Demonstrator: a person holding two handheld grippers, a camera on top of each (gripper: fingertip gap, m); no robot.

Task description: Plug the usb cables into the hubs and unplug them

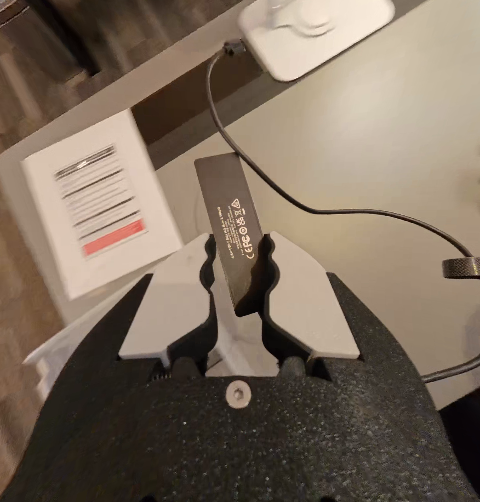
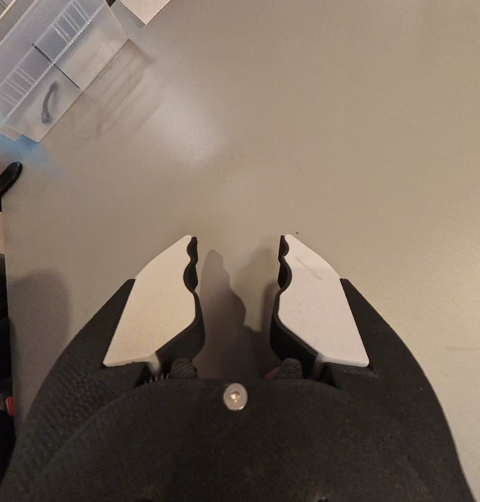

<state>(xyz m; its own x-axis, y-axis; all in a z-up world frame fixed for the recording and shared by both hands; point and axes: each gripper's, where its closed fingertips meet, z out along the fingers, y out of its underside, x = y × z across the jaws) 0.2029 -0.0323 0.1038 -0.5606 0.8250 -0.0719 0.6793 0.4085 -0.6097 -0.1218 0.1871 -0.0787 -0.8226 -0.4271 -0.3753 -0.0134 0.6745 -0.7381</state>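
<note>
My left gripper (image 1: pixel 239 239) is shut on a flat black USB hub (image 1: pixel 228 206) and holds it above the pale table (image 1: pixel 342 152), its printed underside facing the camera. The hub's black cable (image 1: pixel 260 179) runs from its far end in a loop to the right, with a black strap (image 1: pixel 461 267) around it. A second black cable end (image 1: pixel 232 47) sits beside a white device (image 1: pixel 315 35) at the back. My right gripper (image 2: pixel 238 239) is open and empty, close over the bare table (image 2: pixel 315 135).
A white box with a printed label (image 1: pixel 97 201) stands left of the hub near the table edge. A clear plastic drawer organiser (image 2: pixel 43 68) holding a small dark item stands at the far left in the right wrist view. A black object (image 2: pixel 9 173) sits at the table's left edge.
</note>
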